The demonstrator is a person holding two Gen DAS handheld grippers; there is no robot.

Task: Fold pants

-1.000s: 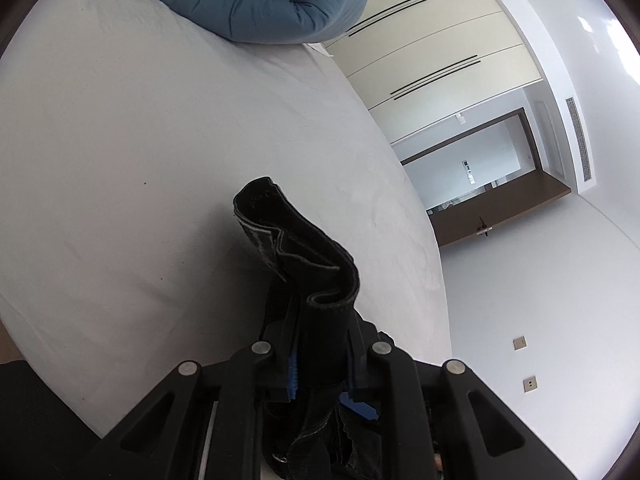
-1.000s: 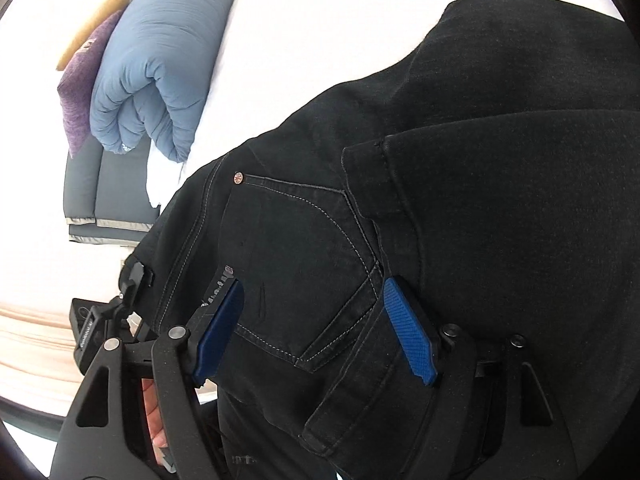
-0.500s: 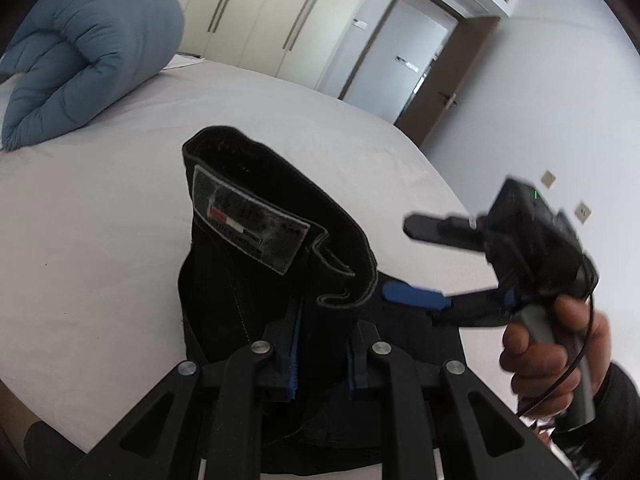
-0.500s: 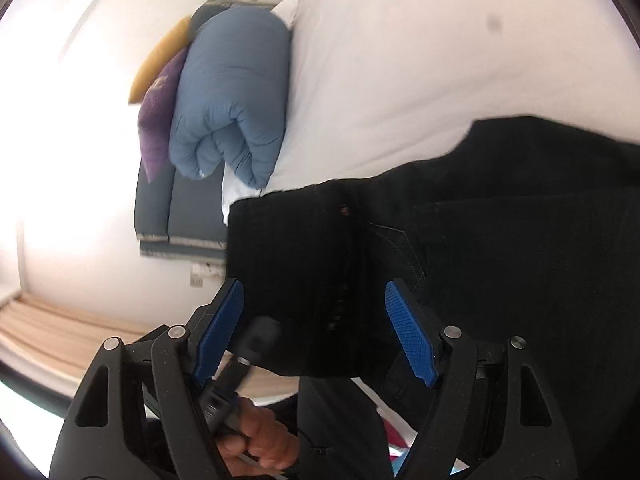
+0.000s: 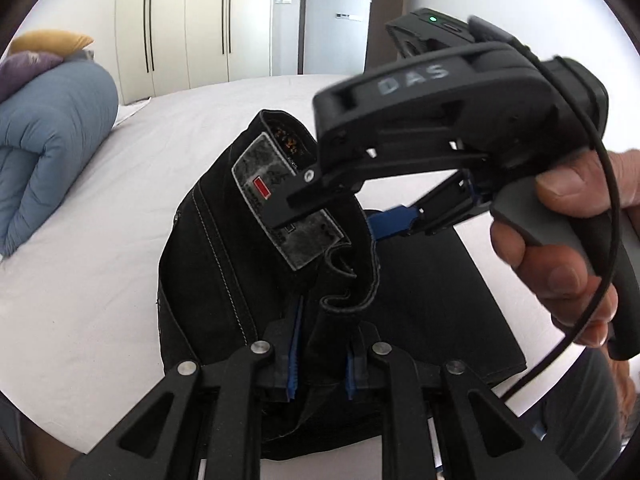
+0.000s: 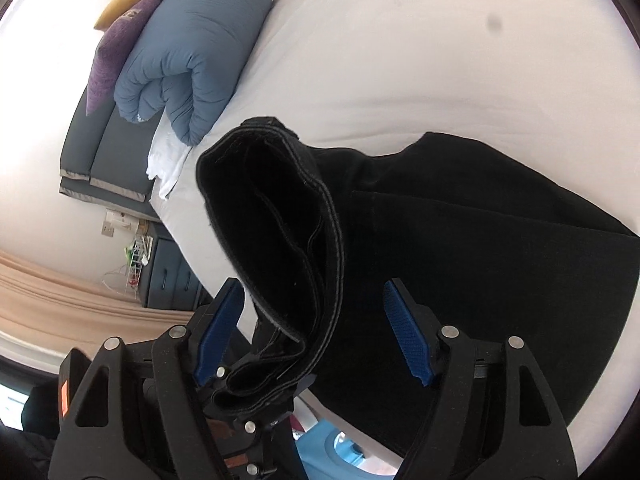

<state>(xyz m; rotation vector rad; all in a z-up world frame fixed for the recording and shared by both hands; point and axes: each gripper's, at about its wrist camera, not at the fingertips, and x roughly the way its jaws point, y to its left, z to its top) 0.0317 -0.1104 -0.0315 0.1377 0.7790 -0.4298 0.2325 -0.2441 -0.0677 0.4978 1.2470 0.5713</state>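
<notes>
Black pants (image 5: 224, 280) lie partly folded on the white bed (image 5: 100, 280), their waistband with a grey patch (image 5: 280, 208) raised in a loop. My left gripper (image 5: 320, 360) is shut on that waistband at the bottom of the left wrist view, and its fingertips (image 6: 260, 384) clamp the same fold in the right wrist view. A hand (image 5: 560, 248) holds my right gripper (image 5: 344, 212) over the raised waistband (image 6: 288, 240). Its jaws are closing with the band between the blue pads (image 6: 404, 336), which stand clear of the cloth.
A rolled blue duvet (image 5: 48, 152) with purple and yellow pillows (image 6: 120, 40) lies at the head of the bed. Wardrobe doors (image 5: 188, 24) and a doorway (image 5: 336, 16) stand beyond. A dark bedside cabinet (image 6: 172, 276) is beside the bed's edge.
The left gripper has rolled and swung round with the waistband, lifting it. The right gripper has risen off the flat pants and now straddles the raised band, its jaws narrower.
</notes>
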